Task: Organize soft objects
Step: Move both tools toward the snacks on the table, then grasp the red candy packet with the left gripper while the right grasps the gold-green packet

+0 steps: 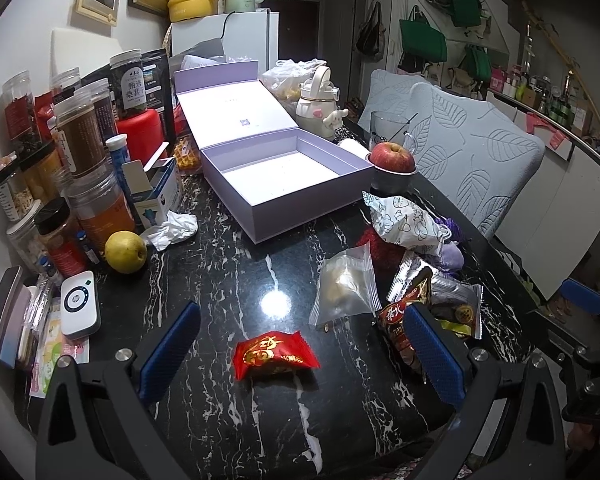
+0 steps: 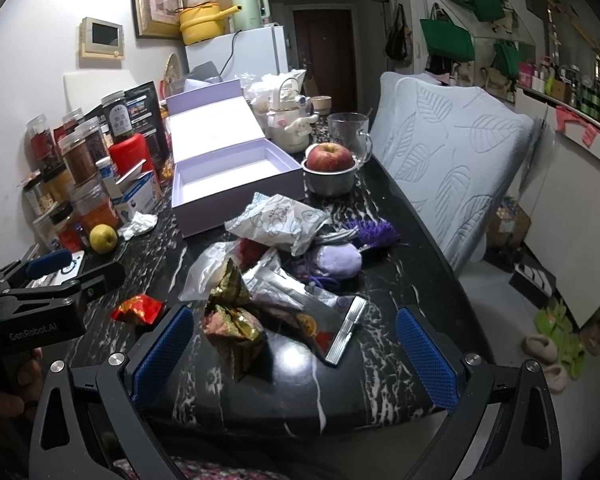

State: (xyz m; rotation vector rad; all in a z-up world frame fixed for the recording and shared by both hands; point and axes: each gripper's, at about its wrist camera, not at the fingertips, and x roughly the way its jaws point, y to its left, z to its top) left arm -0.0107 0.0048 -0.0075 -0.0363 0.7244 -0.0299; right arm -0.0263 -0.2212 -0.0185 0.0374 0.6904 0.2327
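Note:
A red snack packet point(image 1: 275, 354) lies on the black marble table point(image 1: 228, 264) between the open fingers of my left gripper point(image 1: 300, 348); it also shows in the right wrist view point(image 2: 138, 309). My right gripper point(image 2: 294, 352) is open and empty, with a crinkled gold-and-brown packet point(image 2: 232, 330) and a silver foil packet point(image 2: 324, 320) between its fingers. Behind them lie a clear pouch point(image 1: 346, 284), a white printed pouch point(image 2: 278, 222), a purple plush point(image 2: 336, 260) and a purple tassel point(image 2: 374, 230). An open, empty lilac box point(image 1: 288, 178) stands mid-table.
Jars, a red canister point(image 1: 138, 128) and small boxes crowd the table's left side, with a yellow pear point(image 1: 125, 251) and crumpled tissue point(image 1: 172, 230). An apple in a metal bowl point(image 2: 330, 162), a glass mug point(image 2: 350, 132) and a white kettle point(image 1: 318, 102) stand behind. Cushioned chairs point(image 2: 452, 160) line the right edge.

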